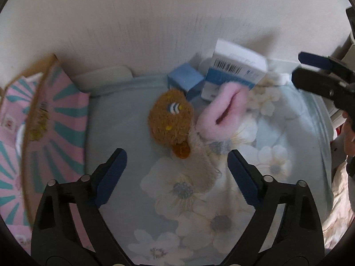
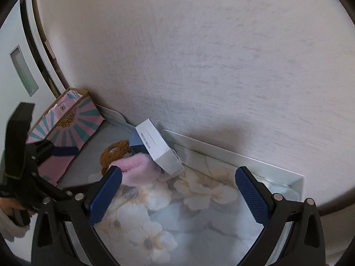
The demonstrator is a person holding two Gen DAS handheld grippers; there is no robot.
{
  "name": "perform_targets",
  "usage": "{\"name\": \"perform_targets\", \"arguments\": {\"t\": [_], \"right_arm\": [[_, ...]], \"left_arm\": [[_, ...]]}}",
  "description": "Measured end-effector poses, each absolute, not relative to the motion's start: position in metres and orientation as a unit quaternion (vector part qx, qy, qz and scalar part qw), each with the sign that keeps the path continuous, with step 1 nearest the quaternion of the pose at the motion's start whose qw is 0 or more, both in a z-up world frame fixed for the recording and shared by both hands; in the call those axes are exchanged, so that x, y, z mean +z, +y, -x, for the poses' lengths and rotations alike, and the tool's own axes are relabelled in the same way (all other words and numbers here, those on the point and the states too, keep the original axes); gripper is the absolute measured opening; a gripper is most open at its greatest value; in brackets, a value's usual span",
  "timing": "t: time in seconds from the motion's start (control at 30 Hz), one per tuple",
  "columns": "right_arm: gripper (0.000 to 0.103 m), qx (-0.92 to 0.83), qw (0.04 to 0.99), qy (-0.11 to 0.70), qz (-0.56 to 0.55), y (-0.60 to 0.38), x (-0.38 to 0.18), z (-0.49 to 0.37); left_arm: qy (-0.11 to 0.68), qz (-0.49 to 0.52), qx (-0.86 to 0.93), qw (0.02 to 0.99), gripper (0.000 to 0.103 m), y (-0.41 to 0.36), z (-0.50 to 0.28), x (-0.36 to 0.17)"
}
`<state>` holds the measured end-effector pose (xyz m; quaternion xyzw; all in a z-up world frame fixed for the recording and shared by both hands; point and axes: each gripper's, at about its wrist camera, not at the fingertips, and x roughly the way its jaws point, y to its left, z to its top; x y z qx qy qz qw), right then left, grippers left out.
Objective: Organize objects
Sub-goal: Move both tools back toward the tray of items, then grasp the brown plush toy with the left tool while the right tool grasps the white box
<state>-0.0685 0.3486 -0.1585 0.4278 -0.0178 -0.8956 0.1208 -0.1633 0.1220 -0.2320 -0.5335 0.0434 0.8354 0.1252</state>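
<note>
Both tools are released: left tool (image 1: 176, 168), right tool (image 2: 178, 191). On the floral bed (image 1: 124, 119), the brown plush (image 1: 169, 117) touches a pink scrunchie (image 1: 224, 110) beside a white box (image 1: 235, 71) with a barcode, its print apparently too blurred to read.

You're in a home bedroom: a flower-printed bedsheet (image 1: 184, 190) under you, textured wallpaper (image 2: 221, 55) behind, a door (image 2: 20, 71) upper left.
</note>
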Motion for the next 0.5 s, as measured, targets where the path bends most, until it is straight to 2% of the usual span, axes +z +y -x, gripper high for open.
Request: {"name": "perform_targets", "arguments": {"t": [0.17,0.5], "right_arm": [[0.087,-0.888,0.138,-0.012,-0.438,0.338,-0.174,0.089],[0.061,-0.874,0.159,-0.021,-0.459,0.332,-0.198,0.114]], "left_arm": [[0.04,0.545,0.829,0.12,0.079,0.12,0.176,-0.251],[0.038,0.537,0.837,0.101,0.076,0.104,0.195,-0.251]]}}
